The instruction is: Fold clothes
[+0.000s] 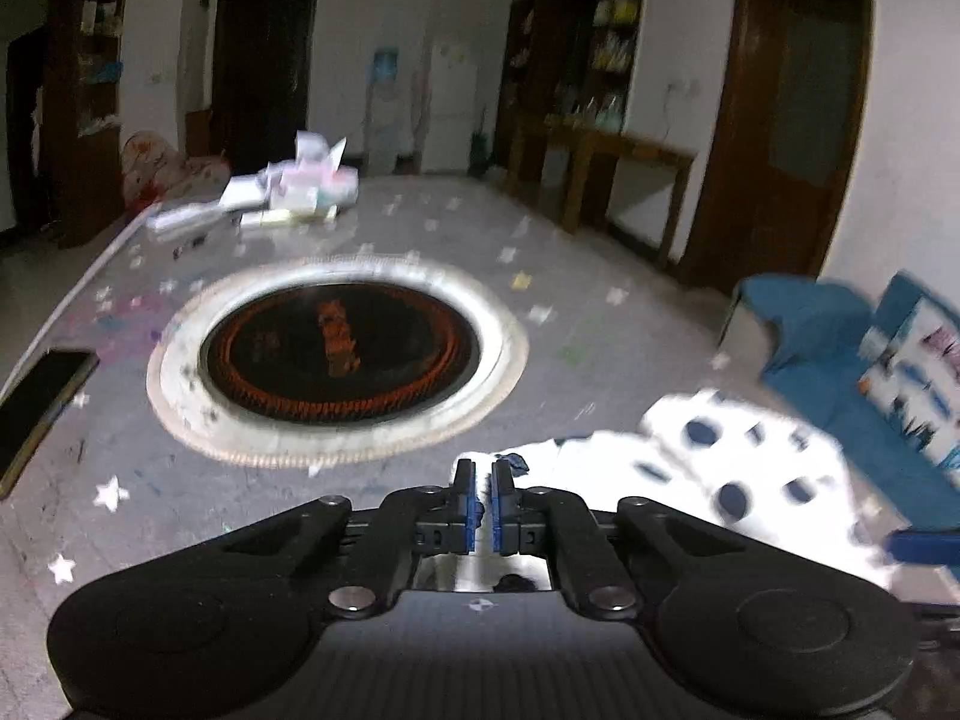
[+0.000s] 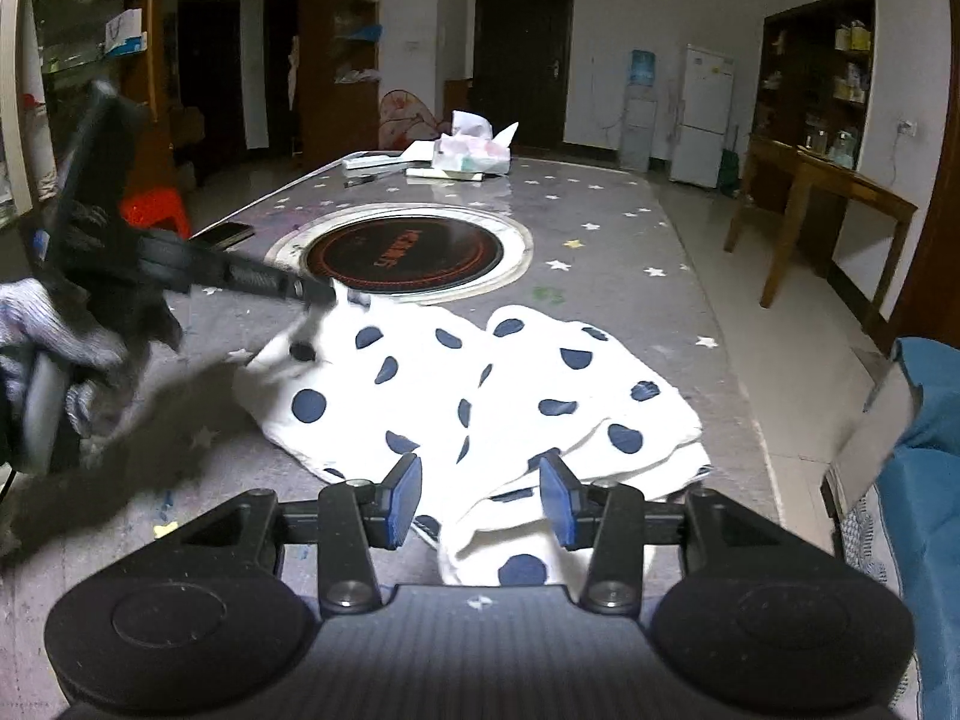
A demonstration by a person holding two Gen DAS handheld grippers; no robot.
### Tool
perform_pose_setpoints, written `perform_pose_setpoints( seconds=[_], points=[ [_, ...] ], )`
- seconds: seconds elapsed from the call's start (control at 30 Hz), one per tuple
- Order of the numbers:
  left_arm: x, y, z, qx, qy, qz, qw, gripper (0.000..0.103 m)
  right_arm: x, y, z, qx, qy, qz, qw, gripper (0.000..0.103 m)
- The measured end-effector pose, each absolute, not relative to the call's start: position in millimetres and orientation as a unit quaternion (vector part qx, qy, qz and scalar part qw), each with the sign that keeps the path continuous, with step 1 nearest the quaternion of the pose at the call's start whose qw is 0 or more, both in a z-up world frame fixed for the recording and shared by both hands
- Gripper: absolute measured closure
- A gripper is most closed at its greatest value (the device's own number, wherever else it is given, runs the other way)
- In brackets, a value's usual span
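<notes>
The white, blue-dotted cloth (image 2: 480,408) lies rumpled on the grey starred surface (image 2: 630,228), just before the round hob (image 2: 399,252). The left gripper (image 1: 483,495) has its fingers clenched on the cloth's far edge. The right gripper (image 2: 480,501) hangs released, fingers apart over the near edge.

— Dim room, left view smeared with motion blur; the dotted cloth (image 1: 750,468) is blown out white.
— Right view sharper; gloved hand (image 2: 54,324) blurred, corners dark, door frames bowed.
</notes>
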State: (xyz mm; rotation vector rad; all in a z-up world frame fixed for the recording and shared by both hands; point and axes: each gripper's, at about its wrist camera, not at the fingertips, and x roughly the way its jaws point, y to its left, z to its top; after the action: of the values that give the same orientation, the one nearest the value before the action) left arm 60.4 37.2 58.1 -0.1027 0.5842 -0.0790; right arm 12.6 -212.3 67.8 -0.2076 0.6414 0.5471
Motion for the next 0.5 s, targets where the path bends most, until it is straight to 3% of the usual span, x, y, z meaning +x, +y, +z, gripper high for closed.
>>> perform_pose_setpoints(
  seconds=[0.17,0.5],
  points=[
    [24.2,27.8,78.5,-0.051,0.25,-0.104,0.961,0.1,17.3,-214.8,88.6,-0.047,0.299,0.279,0.911,0.06],
    [-44.5,-25.4,62.9,-0.011,0.265,-0.239,0.934,0.102,20.5,-212.4,102.5,0.028,0.33,0.317,0.889,0.06]
  ],
)
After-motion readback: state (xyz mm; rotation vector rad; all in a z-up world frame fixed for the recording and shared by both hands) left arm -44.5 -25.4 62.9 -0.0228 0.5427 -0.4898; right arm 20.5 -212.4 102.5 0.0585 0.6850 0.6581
